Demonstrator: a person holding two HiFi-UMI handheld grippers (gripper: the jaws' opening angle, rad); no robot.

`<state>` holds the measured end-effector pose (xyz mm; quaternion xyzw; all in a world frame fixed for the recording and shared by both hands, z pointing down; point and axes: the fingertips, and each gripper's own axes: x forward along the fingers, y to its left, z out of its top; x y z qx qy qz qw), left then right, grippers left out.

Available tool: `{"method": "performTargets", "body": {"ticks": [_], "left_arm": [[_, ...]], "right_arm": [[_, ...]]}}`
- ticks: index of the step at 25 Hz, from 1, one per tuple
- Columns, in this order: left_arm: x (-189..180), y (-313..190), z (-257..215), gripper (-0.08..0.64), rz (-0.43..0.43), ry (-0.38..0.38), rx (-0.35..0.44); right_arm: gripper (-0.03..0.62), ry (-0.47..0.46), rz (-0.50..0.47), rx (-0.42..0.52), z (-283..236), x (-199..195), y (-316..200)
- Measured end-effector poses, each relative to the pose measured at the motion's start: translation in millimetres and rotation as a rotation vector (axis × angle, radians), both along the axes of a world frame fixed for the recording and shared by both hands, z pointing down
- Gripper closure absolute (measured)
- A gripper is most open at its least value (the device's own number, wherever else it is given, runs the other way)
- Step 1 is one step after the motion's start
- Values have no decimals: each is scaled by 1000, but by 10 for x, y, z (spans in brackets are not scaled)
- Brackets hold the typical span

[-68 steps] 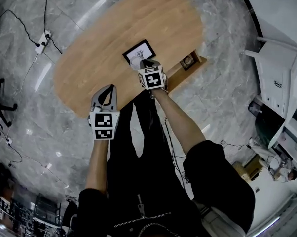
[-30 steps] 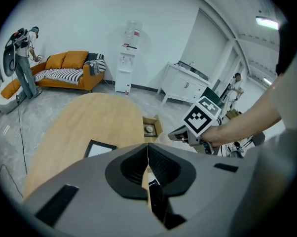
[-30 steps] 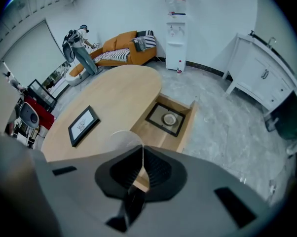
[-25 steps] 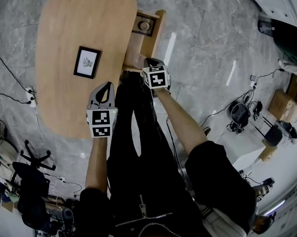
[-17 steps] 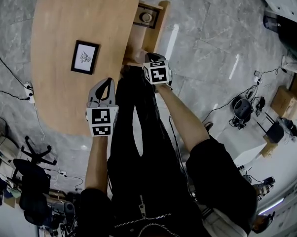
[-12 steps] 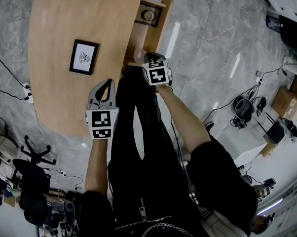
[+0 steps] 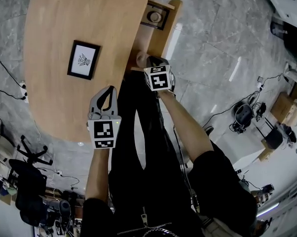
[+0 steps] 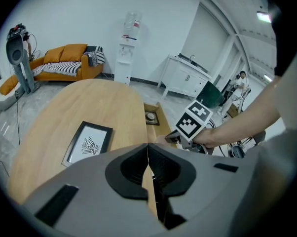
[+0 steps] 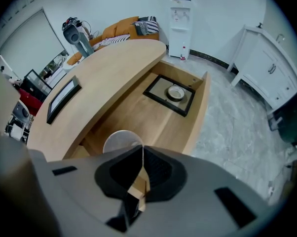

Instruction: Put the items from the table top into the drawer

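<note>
My right gripper [image 7: 149, 62] [image 9: 142, 149] points steeply down over the near end of the open wooden drawer [image 7: 164, 36] [image 9: 138, 112]. It is shut on the edge of a pale round disc [image 7: 141, 59] [image 9: 120, 140]. At the drawer's far end lies a black tray with a small round item [image 7: 155, 18] [image 9: 171, 94]. A black-framed picture [image 7: 82, 59] [image 8: 89, 143] lies flat on the oval table [image 7: 64, 14]. My left gripper [image 7: 108, 94] [image 8: 148, 149] hangs shut and empty over the table's near edge.
The person's dark-trousered legs [image 7: 138, 132] stand between the grippers, close to the table. A power strip with cables [image 7: 23, 86] and an office chair [image 7: 27, 174] are on the marble floor at the left. White cabinets [image 9: 267, 68] stand beyond the drawer.
Both grippers have sunk a little. The right one stays over the drawer's near end with the disc. The picture has not moved on the table.
</note>
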<state>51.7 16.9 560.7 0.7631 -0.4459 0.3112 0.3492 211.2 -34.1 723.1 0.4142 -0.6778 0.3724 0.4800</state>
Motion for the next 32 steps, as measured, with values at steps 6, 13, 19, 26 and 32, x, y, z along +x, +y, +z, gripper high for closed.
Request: {"method": "performTargets", "body": {"ticks": [6,13,19,26,32], "left_arm": [[-5,-5,62,546,-30,7,10],[-73,111,115,546,-69,10,3],[-150,255,160,546,-109,3,-14],[-254,301,83,546,-162,0,-10],[-364,300,-41,546,-216,-7,3]], "right_arm": [[572,20,-27,-25,107,11,61],[572,77,-43,-43,211,85,169],[524,67,-28,-14,201,126,163],[518,45,-6,58,-24,22,70],[578,-7,-17,135,-341,-277,-141]]}}
